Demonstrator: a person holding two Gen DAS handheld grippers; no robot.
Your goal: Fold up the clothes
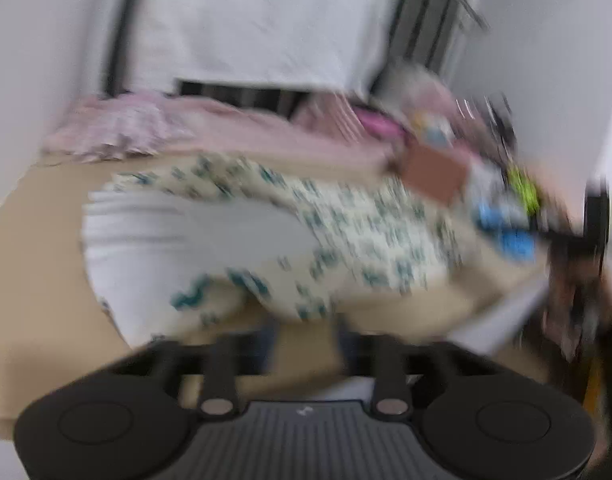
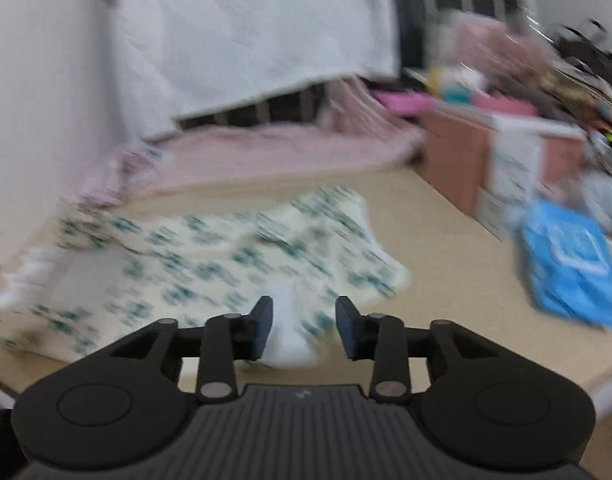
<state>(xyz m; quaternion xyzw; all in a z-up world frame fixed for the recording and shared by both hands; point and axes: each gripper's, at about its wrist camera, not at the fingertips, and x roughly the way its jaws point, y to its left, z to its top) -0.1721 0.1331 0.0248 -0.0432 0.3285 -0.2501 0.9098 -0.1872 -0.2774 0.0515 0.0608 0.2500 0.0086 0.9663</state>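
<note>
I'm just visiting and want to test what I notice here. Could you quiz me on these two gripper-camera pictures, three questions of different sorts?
1. True or false: the right gripper has its jaws apart.
2. Multiple choice: the garment spread on the beige table is (A) plain black, (B) cream with a teal print, (C) red striped.
3. Fill in: to the right of the garment in the right wrist view lies a ___ packet.

Key
1. True; a white part of the garment lies between the fingers, not clamped.
2. B.
3. Blue.

The left gripper is too blurred to judge.
</note>
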